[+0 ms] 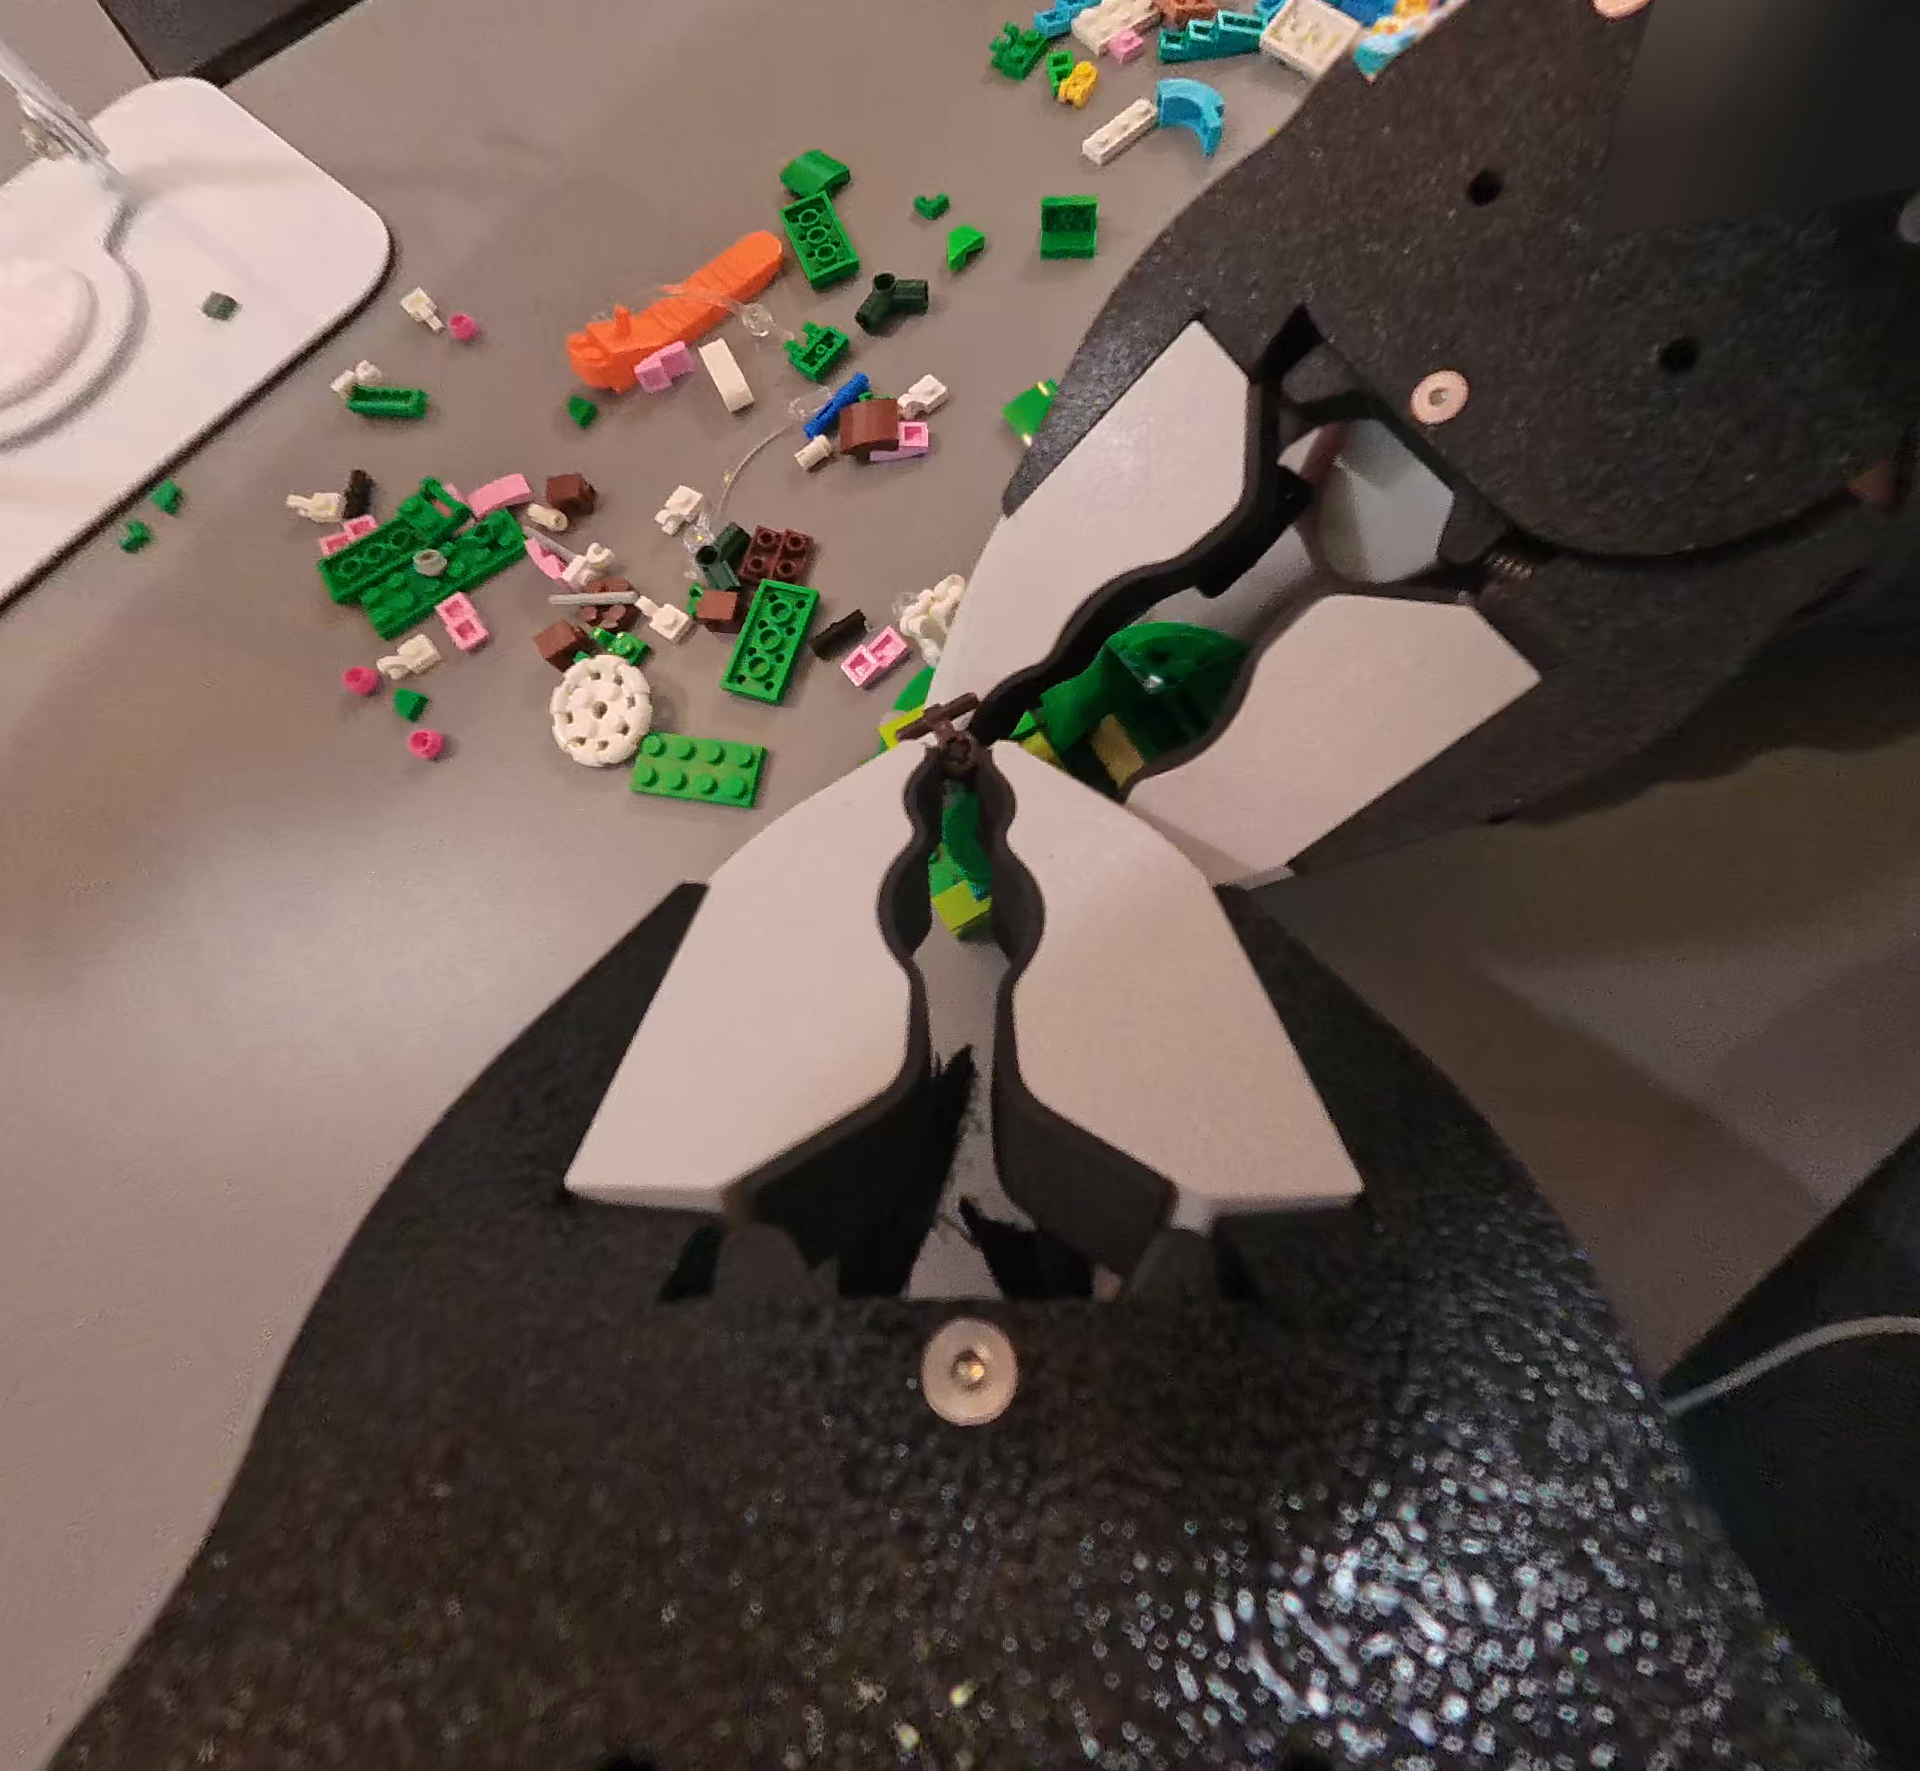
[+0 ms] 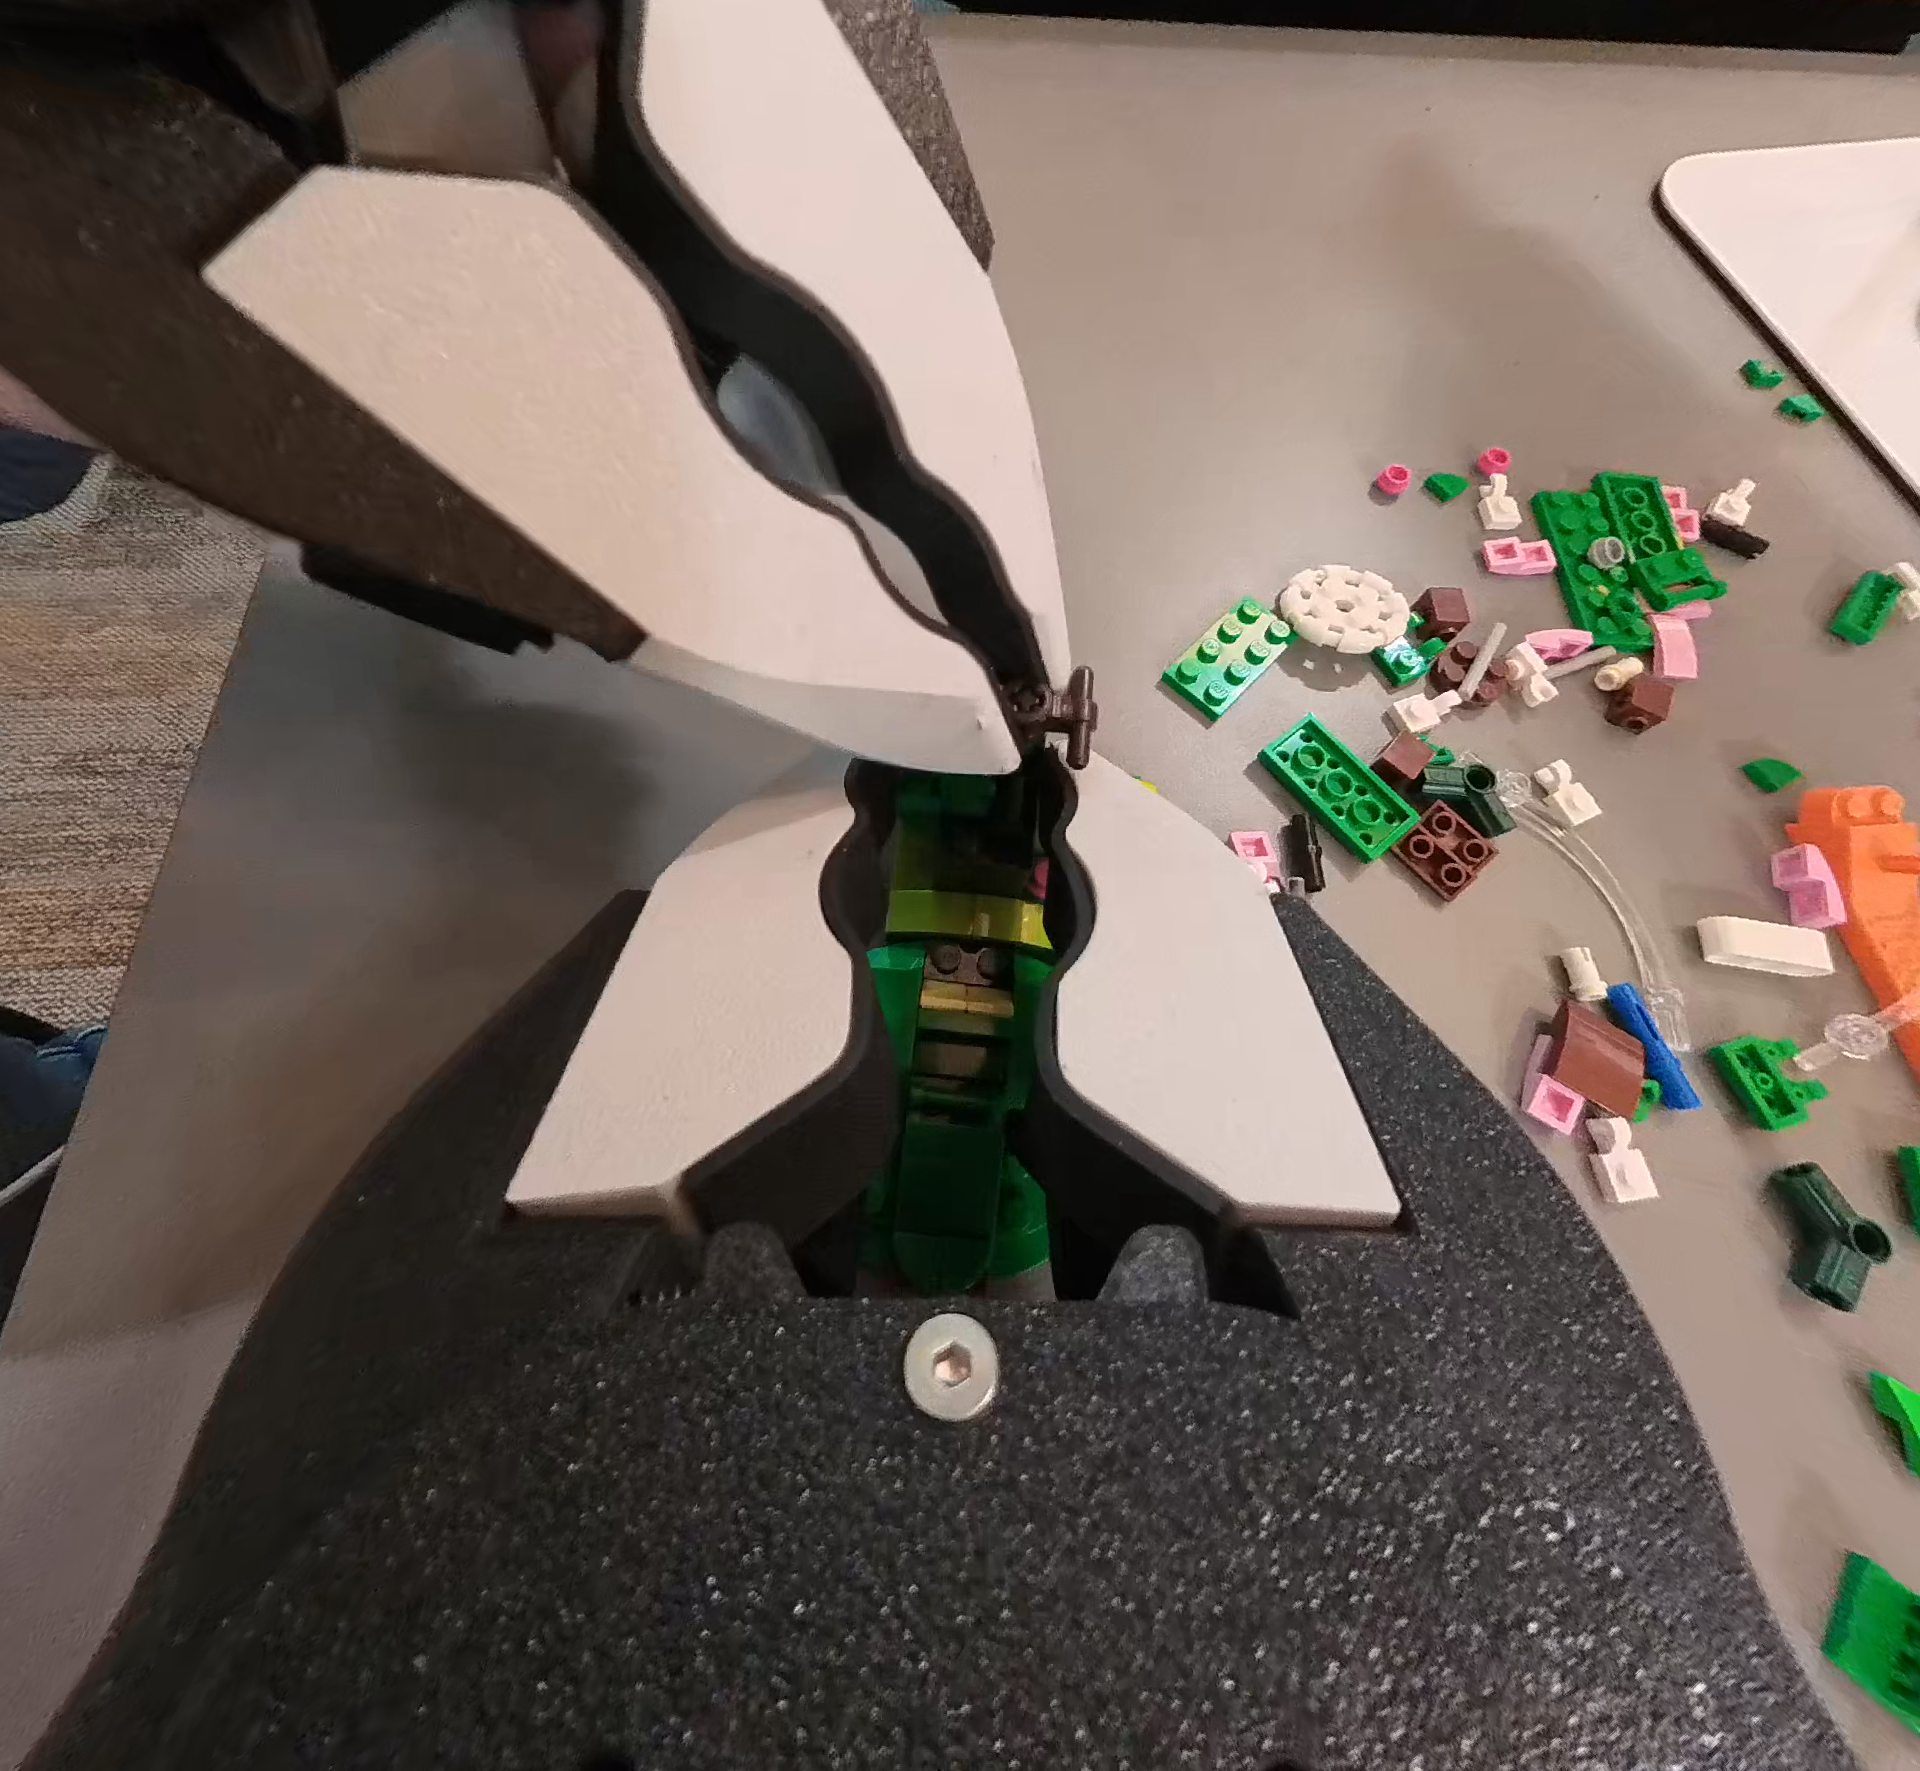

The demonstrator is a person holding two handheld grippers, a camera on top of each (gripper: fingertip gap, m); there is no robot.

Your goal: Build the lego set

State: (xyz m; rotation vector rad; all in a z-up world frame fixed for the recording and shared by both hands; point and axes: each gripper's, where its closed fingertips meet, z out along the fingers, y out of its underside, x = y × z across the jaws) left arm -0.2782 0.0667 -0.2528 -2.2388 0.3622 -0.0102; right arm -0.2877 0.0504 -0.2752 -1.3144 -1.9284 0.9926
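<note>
Left gripper [image 1: 951, 755] pinches tiny brown piece [image 1: 940, 722] at its tips; right gripper [image 2: 1039, 765] clamps green build [image 2: 956, 1077] above desk [image 2: 1299, 287]. Shallow tip grip: piece may twist or pop out when pressed on.

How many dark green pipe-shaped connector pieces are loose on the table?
2. One dark green connector lies by the orange piece; the other connector sits beside the brown two-by-two plate. More may be hidden.
</note>
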